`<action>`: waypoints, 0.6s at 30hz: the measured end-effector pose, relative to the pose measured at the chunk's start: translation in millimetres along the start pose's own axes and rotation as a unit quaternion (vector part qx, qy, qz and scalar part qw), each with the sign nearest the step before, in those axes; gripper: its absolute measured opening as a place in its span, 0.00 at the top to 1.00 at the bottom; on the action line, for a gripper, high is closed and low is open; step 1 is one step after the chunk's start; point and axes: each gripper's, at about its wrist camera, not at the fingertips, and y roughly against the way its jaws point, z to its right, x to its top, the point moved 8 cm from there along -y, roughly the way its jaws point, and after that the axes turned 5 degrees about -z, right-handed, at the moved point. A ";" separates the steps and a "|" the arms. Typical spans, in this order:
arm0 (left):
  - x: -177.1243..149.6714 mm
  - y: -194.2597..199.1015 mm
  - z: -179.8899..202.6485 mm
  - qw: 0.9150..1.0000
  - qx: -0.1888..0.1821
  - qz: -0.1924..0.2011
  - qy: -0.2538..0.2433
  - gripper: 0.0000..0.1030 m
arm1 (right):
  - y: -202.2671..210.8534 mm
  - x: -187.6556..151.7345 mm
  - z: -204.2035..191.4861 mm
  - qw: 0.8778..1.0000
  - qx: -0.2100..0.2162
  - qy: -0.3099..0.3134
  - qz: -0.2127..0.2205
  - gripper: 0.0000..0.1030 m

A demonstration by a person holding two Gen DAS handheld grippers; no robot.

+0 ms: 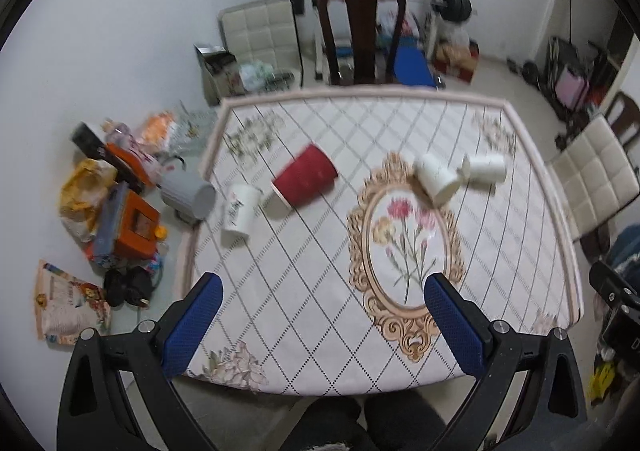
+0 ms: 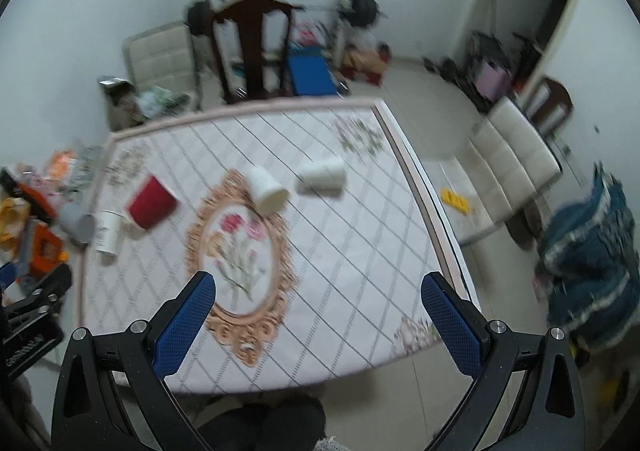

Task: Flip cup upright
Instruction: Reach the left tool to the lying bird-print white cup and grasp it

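Several cups lie on their sides on the table (image 1: 532, 251): a red paper cup (image 1: 306, 181) (image 2: 151, 203), a white printed cup (image 1: 239, 210) (image 2: 108, 232) near the left edge, a white cup (image 1: 435, 179) (image 2: 267, 188) by the floral medallion, and another white cup (image 1: 485, 168) (image 2: 322, 175) to its right. My left gripper (image 1: 322, 287) is open and empty, held high above the table's near edge. My right gripper (image 2: 318, 285) is open and empty, also high above the near edge. Both are far from the cups.
A dark wooden chair (image 1: 362, 35) stands at the far side, cream padded chairs (image 1: 596, 175) at the right. A grey bin (image 1: 188, 195) and clutter (image 1: 120, 211) lie on the floor to the left. A blue blanket (image 2: 592, 251) lies right.
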 end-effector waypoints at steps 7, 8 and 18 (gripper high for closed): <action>-5.1 -78.4 38.1 0.996 0.003 -0.076 -0.042 0.00 | -107.2 -34.8 44.2 0.993 -0.019 -0.057 -0.099 0.00; -2.9 -85.5 44.6 0.995 0.005 -0.081 -0.049 0.00 | -121.5 -37.5 49.7 0.992 -0.020 -0.062 -0.111 0.00; 79.2 -138.9 143.5 0.980 0.042 -0.071 -0.184 0.00 | -222.2 -0.1 92.0 0.983 -0.016 -0.077 -0.168 0.00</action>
